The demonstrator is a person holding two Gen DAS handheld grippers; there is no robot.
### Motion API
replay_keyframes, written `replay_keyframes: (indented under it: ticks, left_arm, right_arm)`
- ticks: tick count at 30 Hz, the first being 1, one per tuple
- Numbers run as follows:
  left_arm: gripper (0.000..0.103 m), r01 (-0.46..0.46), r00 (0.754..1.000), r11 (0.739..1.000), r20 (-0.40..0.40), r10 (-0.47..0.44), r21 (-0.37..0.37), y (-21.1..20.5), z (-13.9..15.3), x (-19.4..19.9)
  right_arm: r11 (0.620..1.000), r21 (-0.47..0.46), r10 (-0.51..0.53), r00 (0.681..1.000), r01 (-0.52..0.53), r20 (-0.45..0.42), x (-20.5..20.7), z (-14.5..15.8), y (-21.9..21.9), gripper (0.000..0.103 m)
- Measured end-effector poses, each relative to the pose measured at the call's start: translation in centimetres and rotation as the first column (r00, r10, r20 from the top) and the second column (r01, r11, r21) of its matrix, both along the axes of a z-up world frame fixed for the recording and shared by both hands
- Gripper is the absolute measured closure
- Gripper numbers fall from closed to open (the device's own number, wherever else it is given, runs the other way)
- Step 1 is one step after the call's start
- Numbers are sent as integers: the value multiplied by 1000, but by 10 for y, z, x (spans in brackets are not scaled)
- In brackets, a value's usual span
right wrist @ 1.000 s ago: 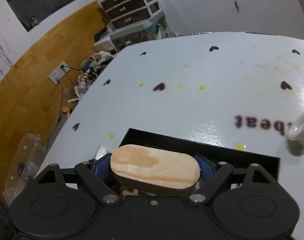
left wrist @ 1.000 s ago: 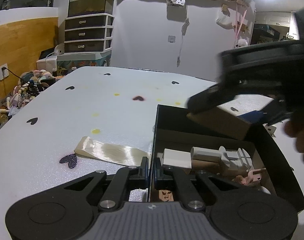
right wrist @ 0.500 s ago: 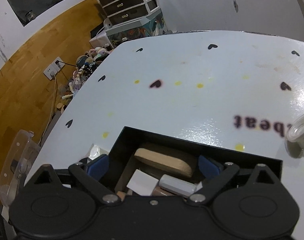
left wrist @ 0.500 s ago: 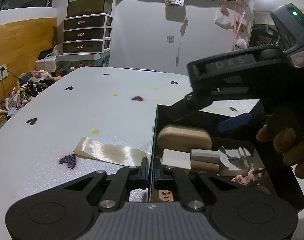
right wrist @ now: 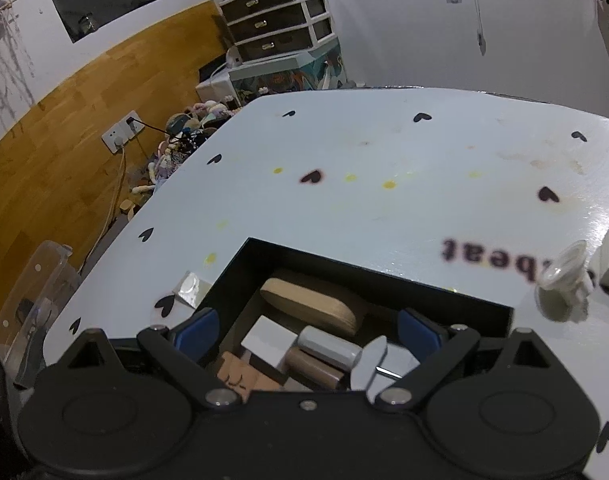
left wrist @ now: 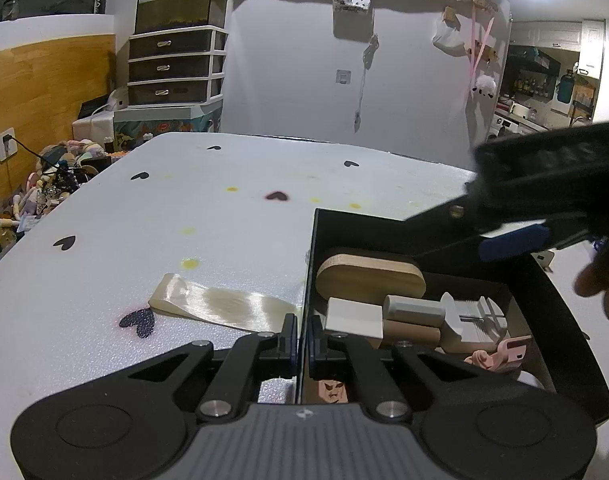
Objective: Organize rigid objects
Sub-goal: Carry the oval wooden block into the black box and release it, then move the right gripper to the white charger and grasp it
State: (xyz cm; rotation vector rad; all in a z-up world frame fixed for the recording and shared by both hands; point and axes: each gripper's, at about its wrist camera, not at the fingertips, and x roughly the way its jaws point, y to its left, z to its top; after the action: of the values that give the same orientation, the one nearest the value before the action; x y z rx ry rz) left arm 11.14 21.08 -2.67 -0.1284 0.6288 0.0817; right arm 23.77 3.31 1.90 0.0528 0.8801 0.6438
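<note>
Black box (left wrist: pixel 552 300) sits on the white table (left wrist: pixel 184 208), near-right part of it in the left wrist view. Oval wood block (left wrist: pixel 370 278) lies inside the box, at its far-left corner, leaning on the far wall, free of any fingers. Just nearer than it: white flat block (left wrist: pixel 354 318), grey cylinder (left wrist: pixel 414 309) on top of a brown cylinder (left wrist: pixel 412 331), then a grey ridged piece (left wrist: pixel 474 322) to the right, pink piece (left wrist: pixel 504 354) at near right. Left gripper (left wrist: pixel 301 340): fingers closed to a narrow slit astride the box's left wall; whether the pads actually press the wall, can't tell. Right gripper (right wrist: pixel 306 328) hangs above the box, blue pads (right wrist: pixel 196 330) spread wide w/ nothing between them; in the right wrist view the wood block (right wrist: pixel 312 306) lies below and a bit beyond the pads, between the two, well apart from both. From the left view the right gripper (left wrist: pixel 512 240) shows as a dark blurred shape over the box's far-right side, a hand (left wrist: pixel 602 288) behind it. On the table left of the box: a cream ribbon strip (left wrist: pixel 220 306). Right of the box, a small white funnel-like piece (right wrist: pixel 564 286) near the printed letters.
</note>
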Motion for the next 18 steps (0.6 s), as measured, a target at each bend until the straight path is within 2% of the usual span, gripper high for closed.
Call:
replay_keyframes:
  ticks: [9, 18]
  left_arm:
    - [98, -8, 1000, 1000, -5, 8, 7, -1, 0, 0]
    - [98, -14, 1000, 1000, -8, 14, 14, -2, 1, 0]
  right_arm:
    - [1000, -13, -15, 995, 16, 98, -24, 4, -25, 6]
    - [1000, -24, 6, 969, 0, 247, -48, 5, -44, 3]
